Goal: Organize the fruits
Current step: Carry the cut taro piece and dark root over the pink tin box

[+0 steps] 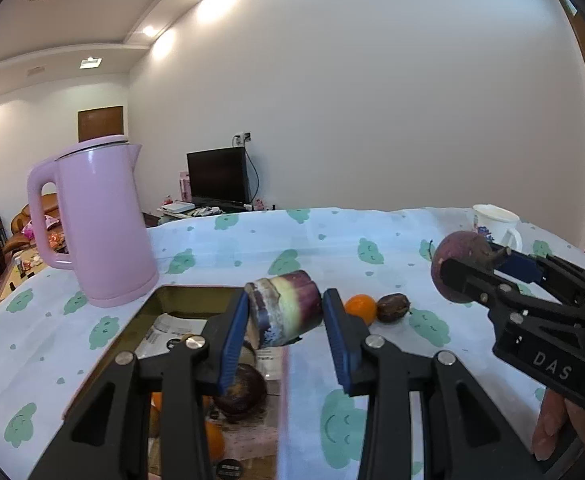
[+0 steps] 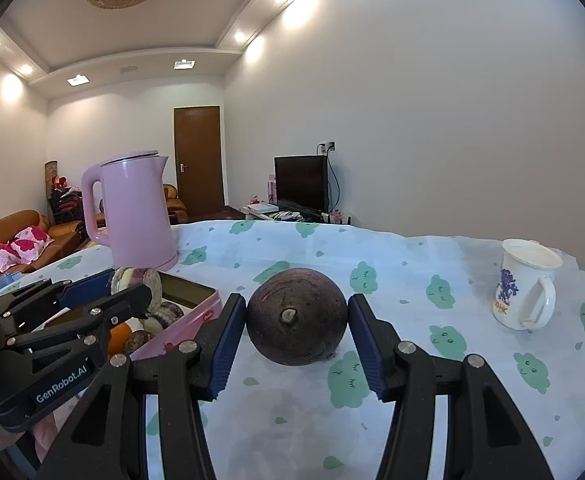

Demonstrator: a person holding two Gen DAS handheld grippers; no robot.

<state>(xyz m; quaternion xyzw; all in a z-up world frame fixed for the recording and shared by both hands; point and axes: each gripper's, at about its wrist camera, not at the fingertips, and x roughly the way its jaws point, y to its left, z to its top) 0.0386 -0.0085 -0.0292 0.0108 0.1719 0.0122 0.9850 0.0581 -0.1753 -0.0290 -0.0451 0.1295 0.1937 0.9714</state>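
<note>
Through the left wrist view, the left tongs are gripping a purple-and-cream sugarcane piece, hanging above the pink tin where a dark fruit and oranges are already lying. An orange and a small brown fruit are waiting on the worktop beyond. Lowering the piece into a free spot before letting go would probably be wisest.

Through the right wrist view, the right tongs are clamping a round dark fruit above the cloth, right of the tin. It is looking slippery, so I'd be carrying it level, clear of the mug.
</note>
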